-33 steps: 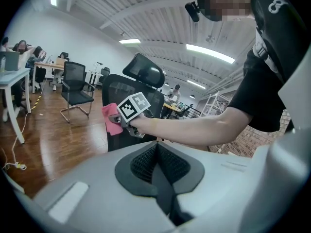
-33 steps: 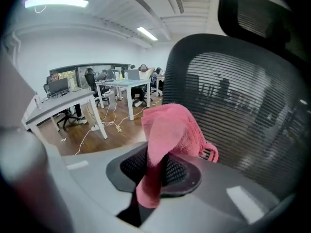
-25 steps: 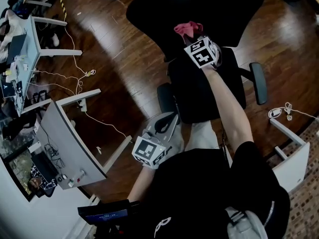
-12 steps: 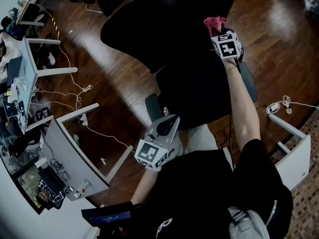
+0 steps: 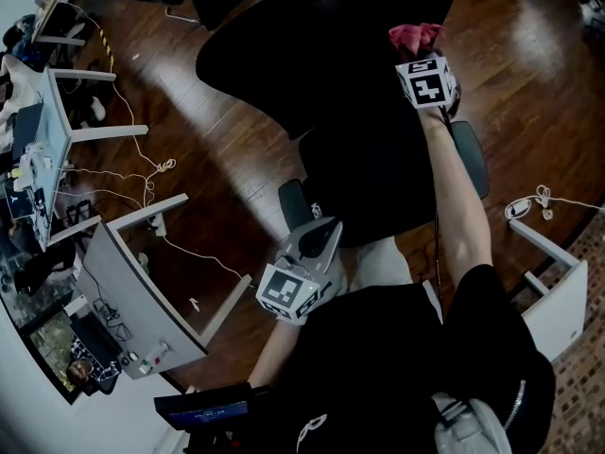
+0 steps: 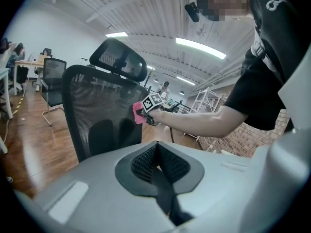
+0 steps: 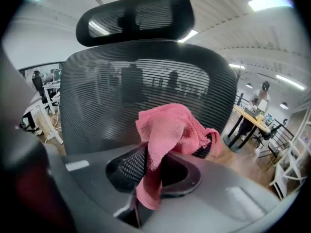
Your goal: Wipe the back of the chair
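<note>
The black office chair's mesh back (image 5: 321, 41) fills the top of the head view, above its seat (image 5: 378, 178). My right gripper (image 5: 419, 55) is shut on a pink cloth (image 5: 416, 35), held at the right side of the chair back. In the right gripper view the pink cloth (image 7: 170, 130) hangs bunched from the right gripper (image 7: 148, 178), right in front of the mesh back (image 7: 112, 91) and below the headrest (image 7: 136, 16). My left gripper (image 5: 319, 233) is shut and holds nothing, low near my body. The left gripper (image 6: 158, 171) faces the mesh back (image 6: 92, 110) and the cloth (image 6: 137, 113).
Two armrests (image 5: 470, 159) (image 5: 293, 201) flank the seat. White desks (image 5: 142, 282) (image 5: 57, 112) and loose cables (image 5: 156, 168) stand on the wooden floor at left. A white table (image 5: 558, 296) and a cable (image 5: 529, 206) lie at right. Another chair (image 6: 51, 79) stands behind.
My right gripper has carried the pink cloth to the right across the chair back, then slightly up. My left gripper has stayed where it was.
</note>
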`<action>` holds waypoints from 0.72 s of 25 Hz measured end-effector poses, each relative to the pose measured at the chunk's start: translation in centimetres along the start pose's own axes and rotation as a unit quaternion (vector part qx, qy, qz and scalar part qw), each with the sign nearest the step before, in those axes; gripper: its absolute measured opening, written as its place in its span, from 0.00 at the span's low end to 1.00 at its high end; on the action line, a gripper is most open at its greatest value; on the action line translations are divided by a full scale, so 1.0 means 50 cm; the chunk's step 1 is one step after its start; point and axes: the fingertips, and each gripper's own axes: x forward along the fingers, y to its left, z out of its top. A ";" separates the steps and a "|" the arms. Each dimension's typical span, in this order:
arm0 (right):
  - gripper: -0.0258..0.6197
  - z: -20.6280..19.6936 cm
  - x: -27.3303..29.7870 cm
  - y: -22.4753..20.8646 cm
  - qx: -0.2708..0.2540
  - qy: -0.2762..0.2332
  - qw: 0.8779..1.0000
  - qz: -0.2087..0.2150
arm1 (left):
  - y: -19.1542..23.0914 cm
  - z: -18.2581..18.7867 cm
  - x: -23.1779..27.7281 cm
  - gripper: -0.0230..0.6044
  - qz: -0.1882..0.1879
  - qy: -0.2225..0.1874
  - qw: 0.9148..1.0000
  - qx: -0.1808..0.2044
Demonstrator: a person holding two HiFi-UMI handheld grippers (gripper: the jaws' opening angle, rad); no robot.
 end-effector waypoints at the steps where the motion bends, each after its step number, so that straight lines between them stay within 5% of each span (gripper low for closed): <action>1: 0.12 0.014 0.001 0.039 -0.011 -0.005 1.000 0.012 | 0.005 0.000 -0.006 0.02 0.002 -0.002 1.000 -0.001; 9: 0.12 0.121 0.002 0.394 -0.074 -0.042 0.988 0.127 | 0.059 0.001 -0.077 0.02 0.022 -0.018 1.000 -0.011; 18: 0.12 0.242 -0.061 0.740 -0.157 -0.099 0.946 0.267 | 0.115 -0.015 -0.173 0.02 0.050 -0.036 0.998 -0.022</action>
